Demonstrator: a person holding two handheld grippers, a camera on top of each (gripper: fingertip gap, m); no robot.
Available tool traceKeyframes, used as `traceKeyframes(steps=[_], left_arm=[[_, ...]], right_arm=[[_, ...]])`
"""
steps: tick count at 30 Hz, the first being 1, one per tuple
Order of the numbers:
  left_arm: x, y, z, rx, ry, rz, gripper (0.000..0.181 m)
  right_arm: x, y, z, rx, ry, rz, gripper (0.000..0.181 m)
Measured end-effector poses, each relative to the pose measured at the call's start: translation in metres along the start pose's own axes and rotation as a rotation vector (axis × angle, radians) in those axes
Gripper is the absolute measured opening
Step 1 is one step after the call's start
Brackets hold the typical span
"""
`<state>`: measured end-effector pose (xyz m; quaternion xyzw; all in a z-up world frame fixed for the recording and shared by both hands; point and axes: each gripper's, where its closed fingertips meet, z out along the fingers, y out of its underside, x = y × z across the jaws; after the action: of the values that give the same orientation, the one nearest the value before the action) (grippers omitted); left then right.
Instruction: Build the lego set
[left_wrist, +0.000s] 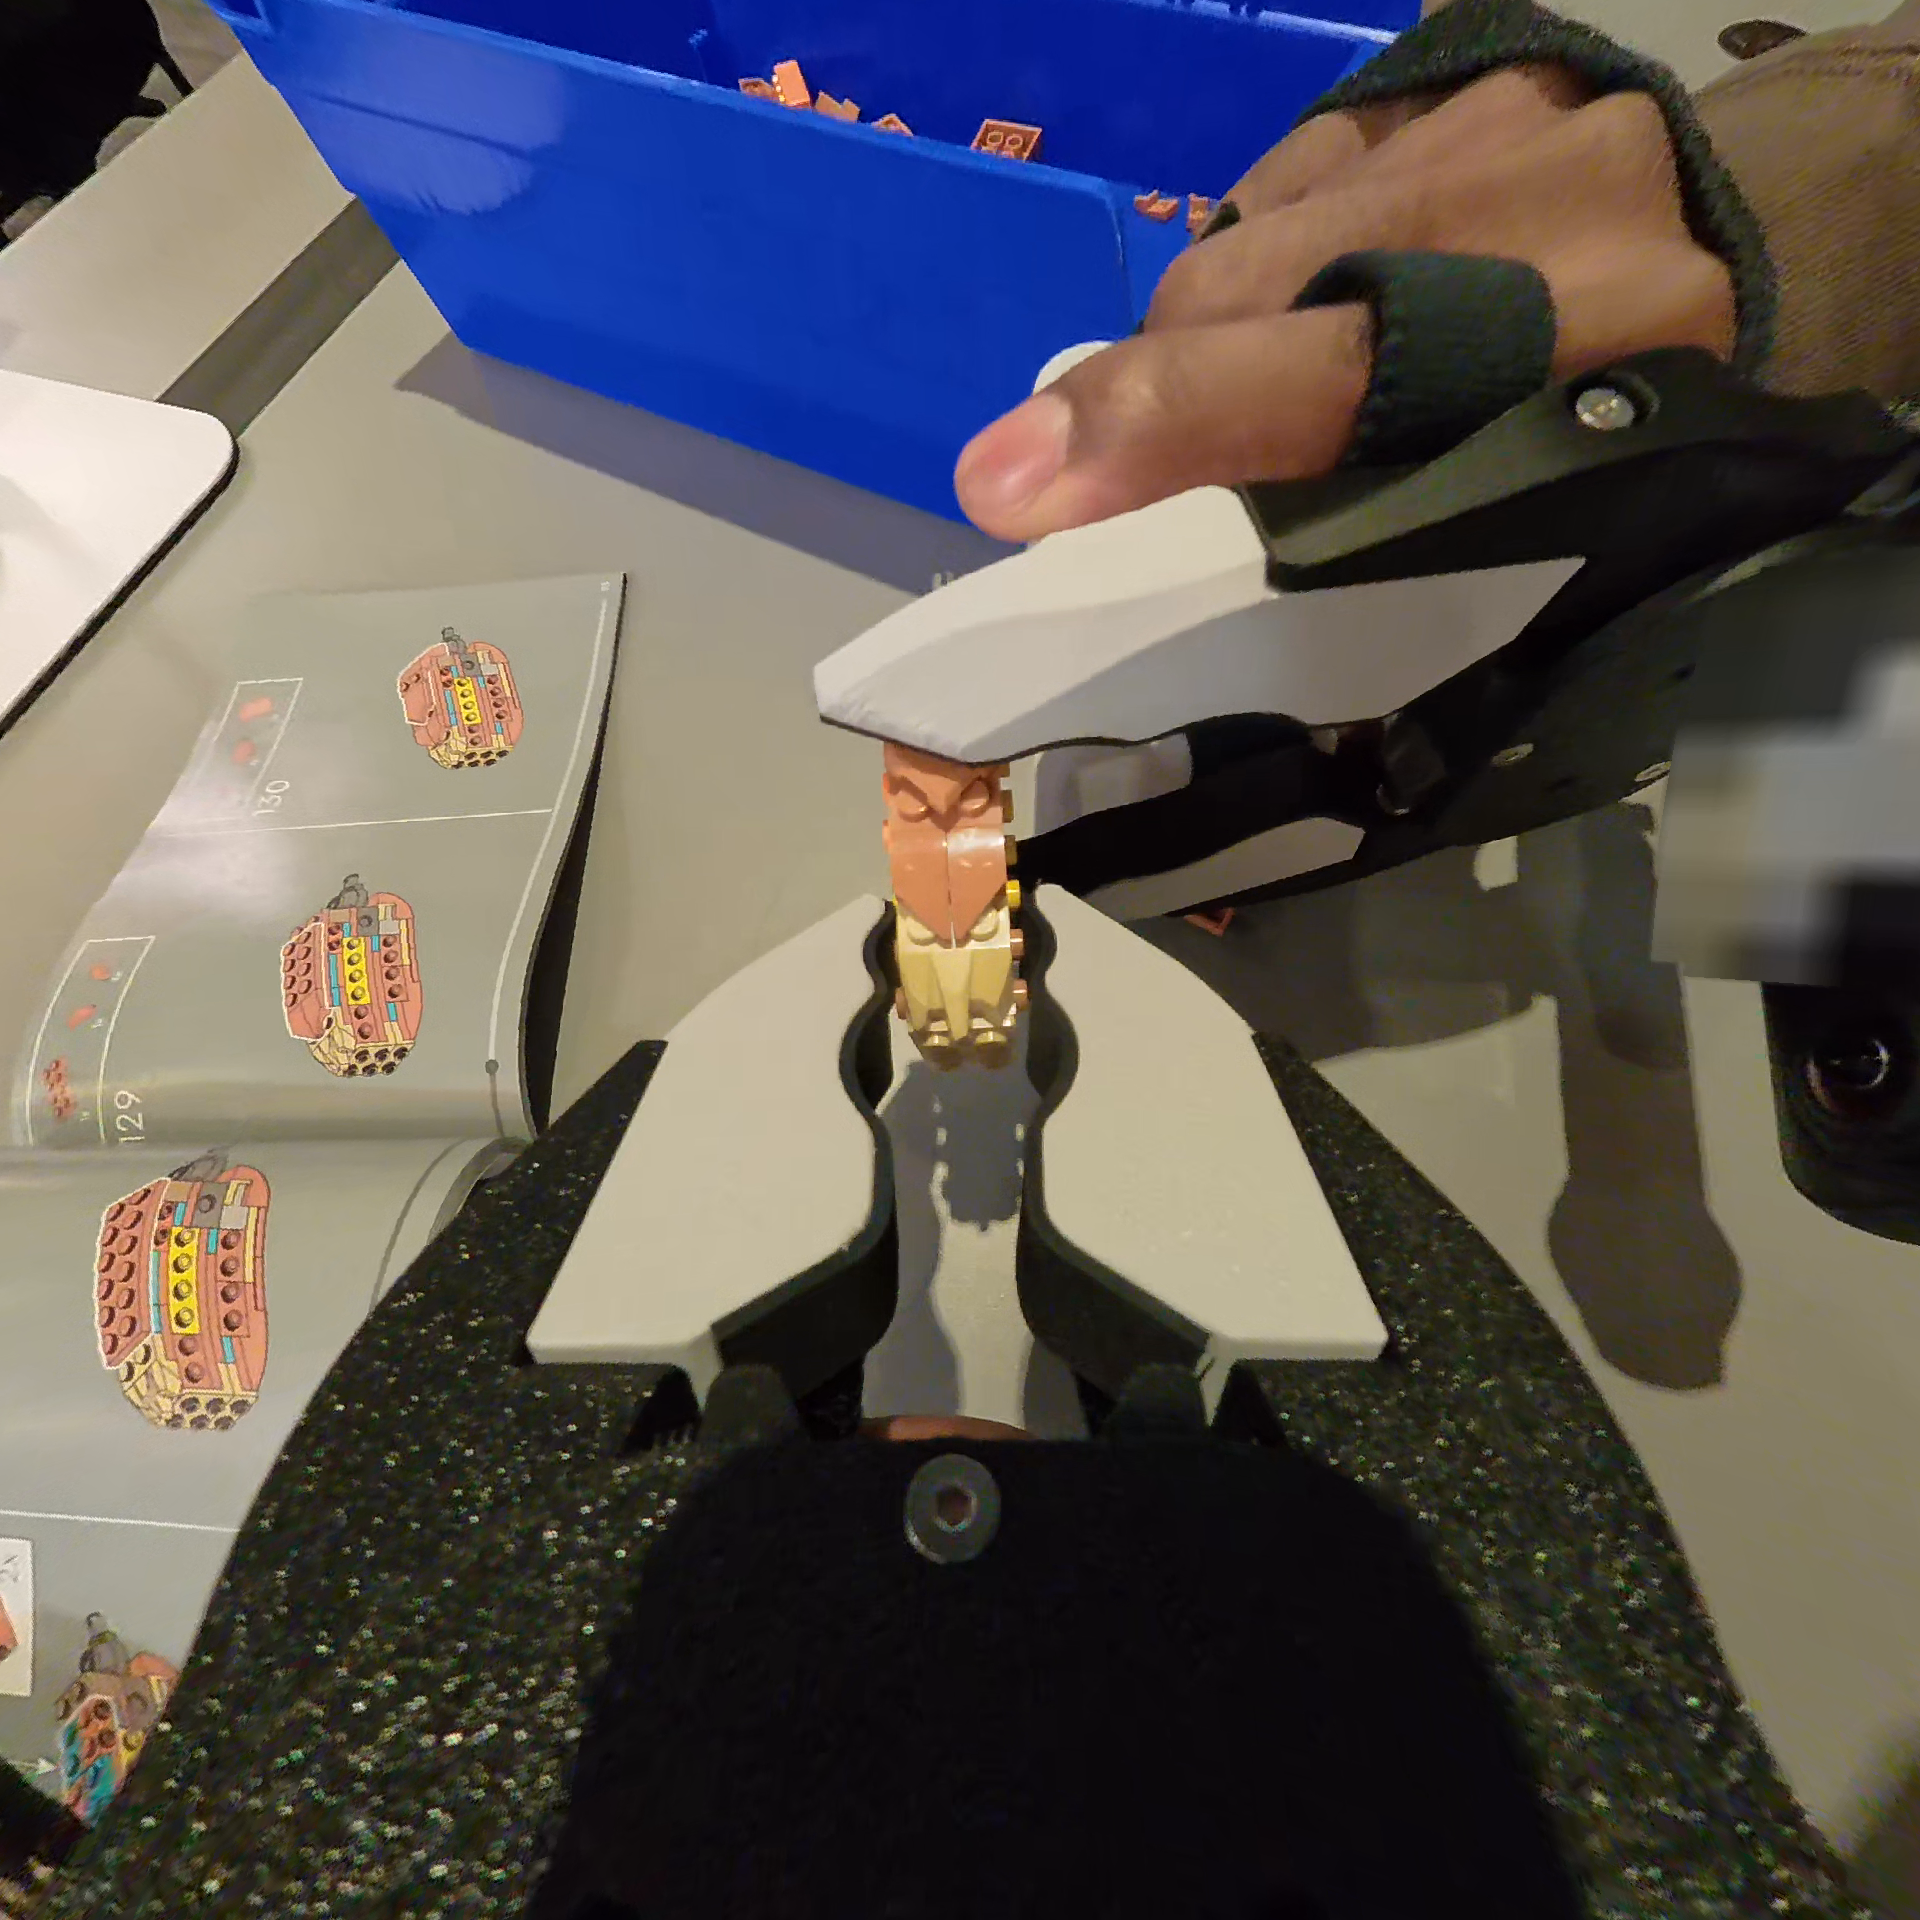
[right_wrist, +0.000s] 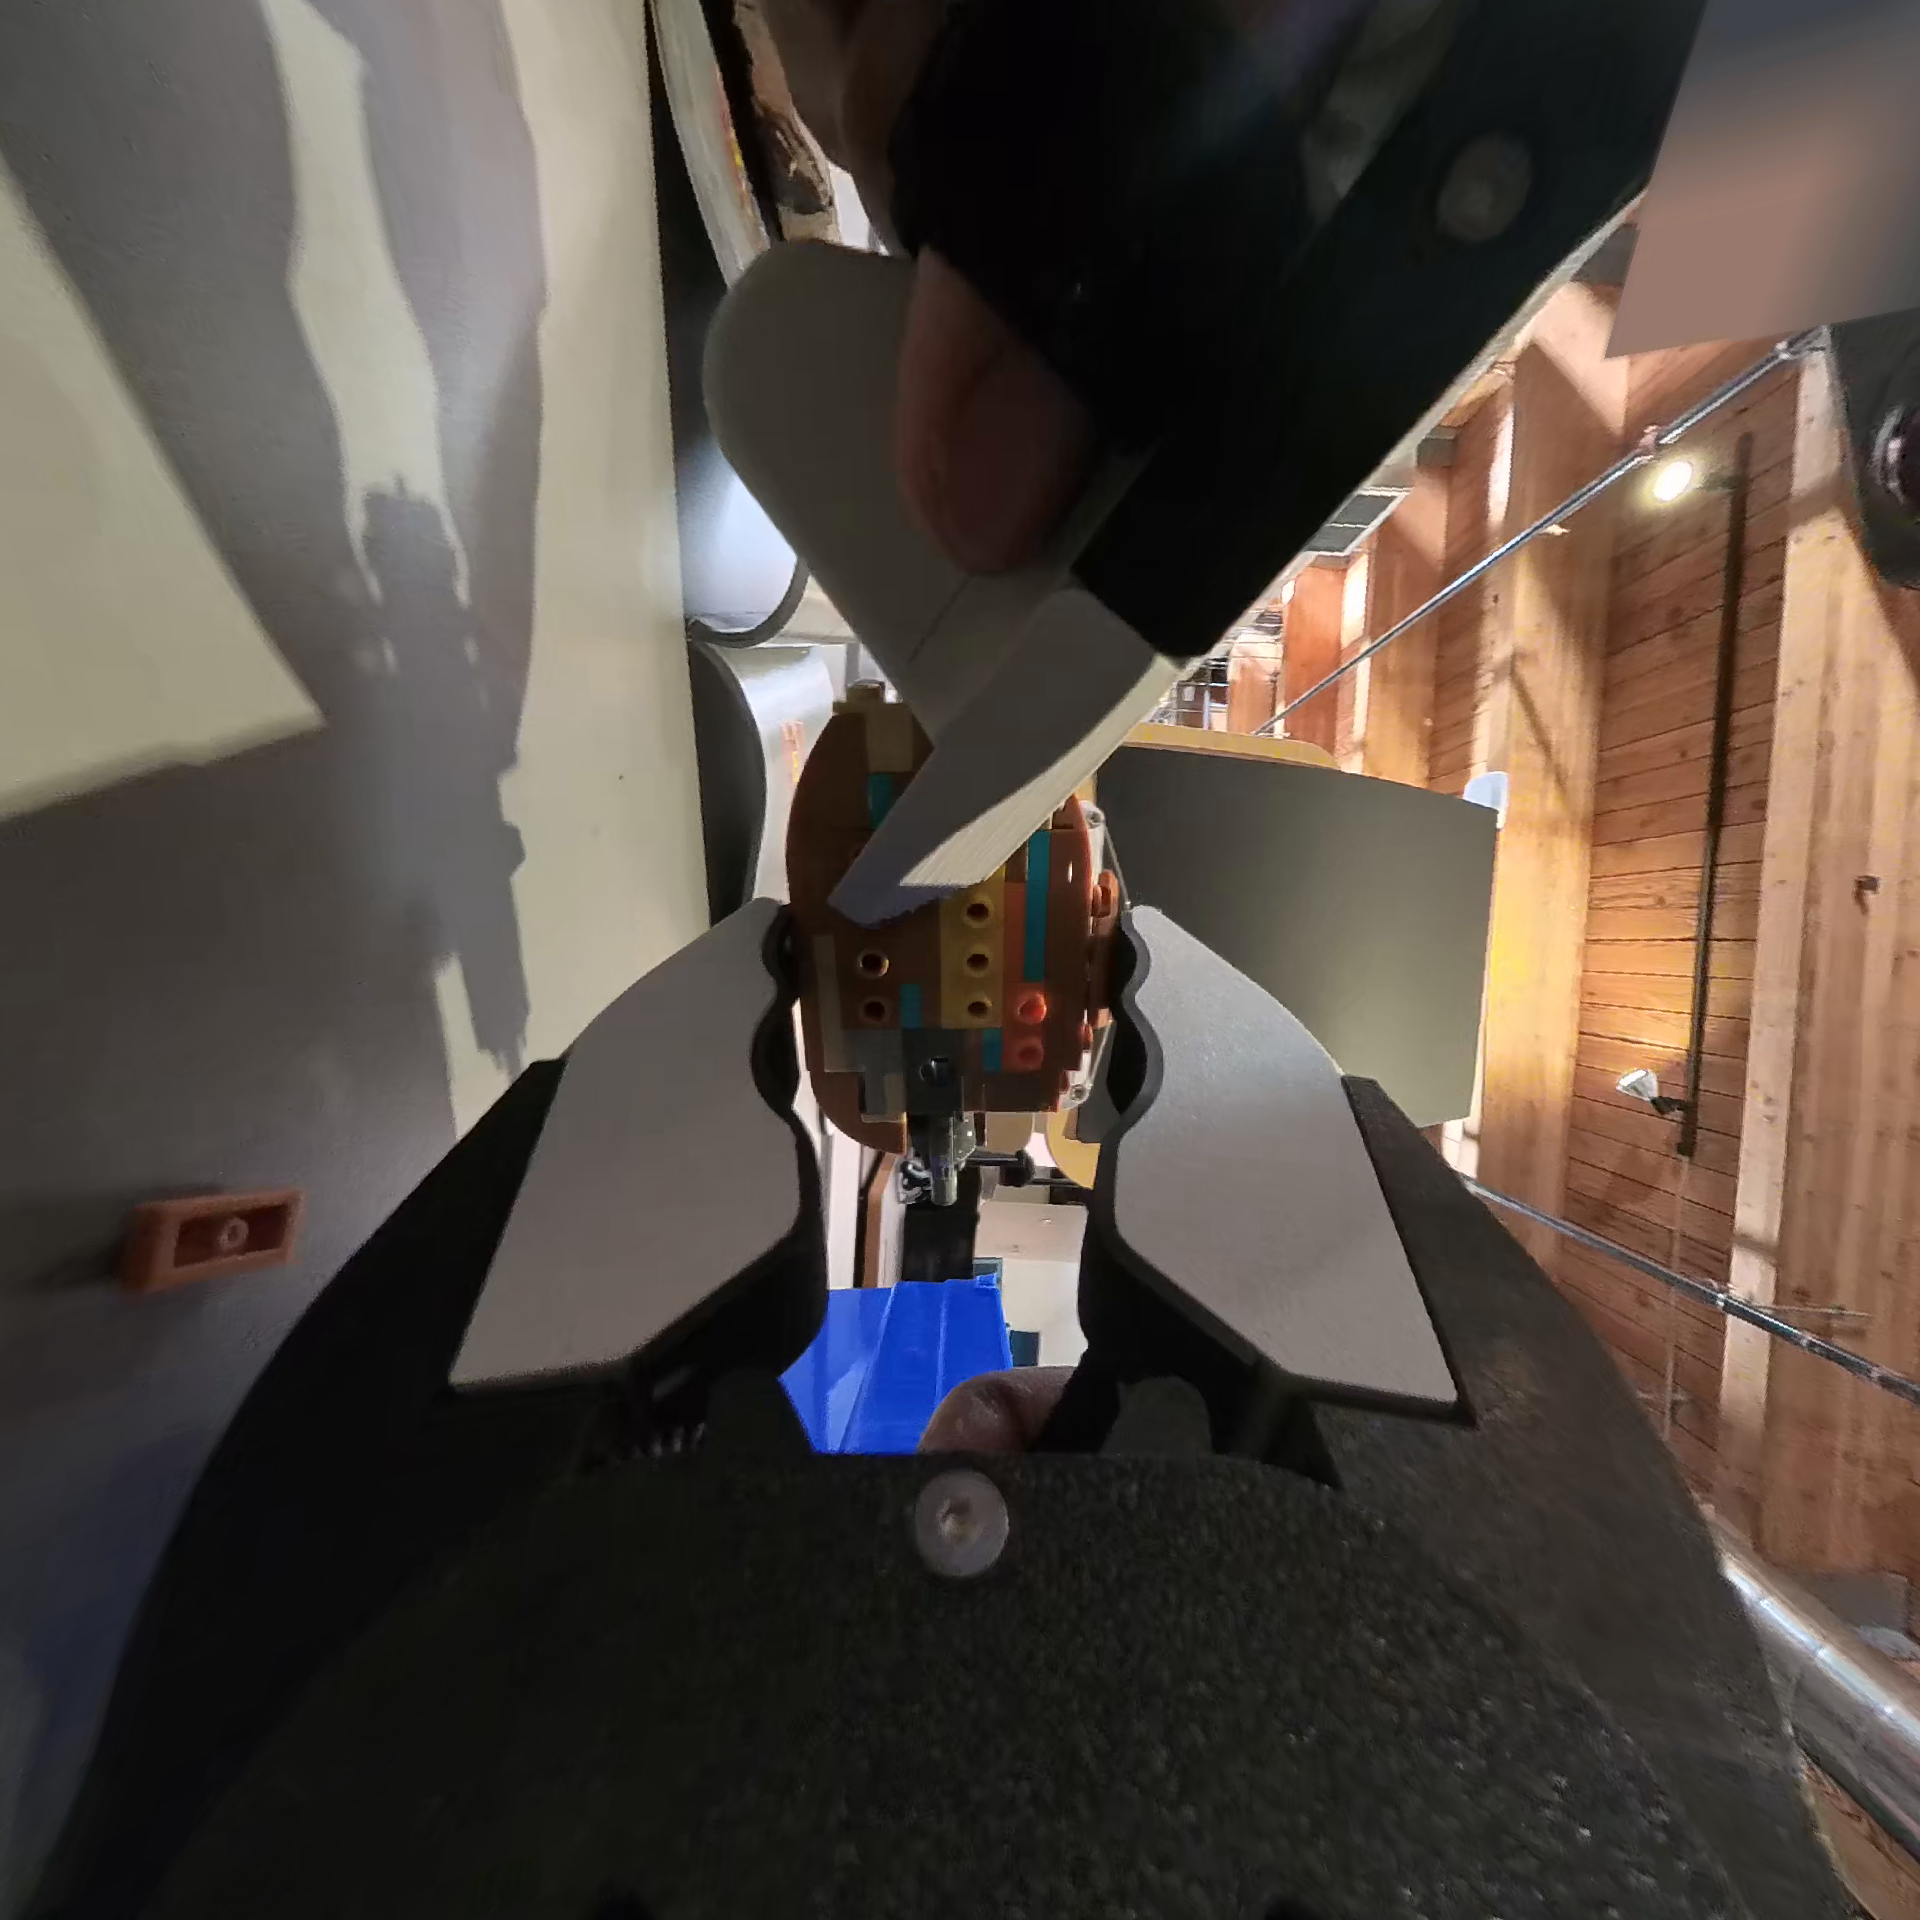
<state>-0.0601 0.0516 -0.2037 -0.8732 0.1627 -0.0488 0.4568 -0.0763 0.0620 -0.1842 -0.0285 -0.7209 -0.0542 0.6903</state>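
Lego model (left_wrist: 951, 935) top hidden under right tongs (left_wrist: 940, 810), booklet (left_wrist: 312, 935) cut off at left edge, bin (left_wrist: 748, 260) bricks too small to identify, right hand (left_wrist: 1403, 312) partly out of frame.

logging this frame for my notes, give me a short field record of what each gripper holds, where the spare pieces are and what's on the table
left gripper: jaws shut on the lego model, gripping its tan lower end
right gripper: jaws shut on the same model from its sides
model state: lifted off the table, held between both grippers
spare pieces: orange-brown bricks in the blue bin; one loose brick on the table
instruction booklet: open, lying flat left of the model
person's hand: on the right gripper's handle
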Motion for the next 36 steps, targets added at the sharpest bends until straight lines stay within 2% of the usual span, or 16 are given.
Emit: traceKeyframes(steps=[20, 24, 28, 31, 33, 36], left_arm=[[0.006, 0.002, 0.007, -0.010, 0.035, 0.035, 0.024], [0.003, -0.001, 0.007, 0.033, 0.039, -0.004, 0.024], [-0.003, -0.003, 0.008, 0.064, 0.003, -0.051, 0.052], [-0.004, -0.014, 0.005, 0.159, 0.025, -0.115, 0.051], [-0.003, -0.021, 0.003, 0.220, 0.051, -0.150, 0.043], [-0.004, -0.025, 0.004, 0.256, 0.050, -0.179, 0.038]], right_arm=[[-0.010, 0.003, -0.004, -0.004, -0.108, 0.025, 0.056], [-0.006, 0.006, -0.001, -0.013, -0.085, 0.087, 0.056], [0.005, 0.016, 0.002, -0.057, -0.042, 0.183, 0.056], [0.010, 0.020, 0.002, -0.074, -0.041, 0.271, 0.056], [0.013, 0.021, 0.002, -0.076, -0.031, 0.290, 0.056], [0.013, 0.018, 0.002, -0.067, -0.036, 0.315, 0.056]])
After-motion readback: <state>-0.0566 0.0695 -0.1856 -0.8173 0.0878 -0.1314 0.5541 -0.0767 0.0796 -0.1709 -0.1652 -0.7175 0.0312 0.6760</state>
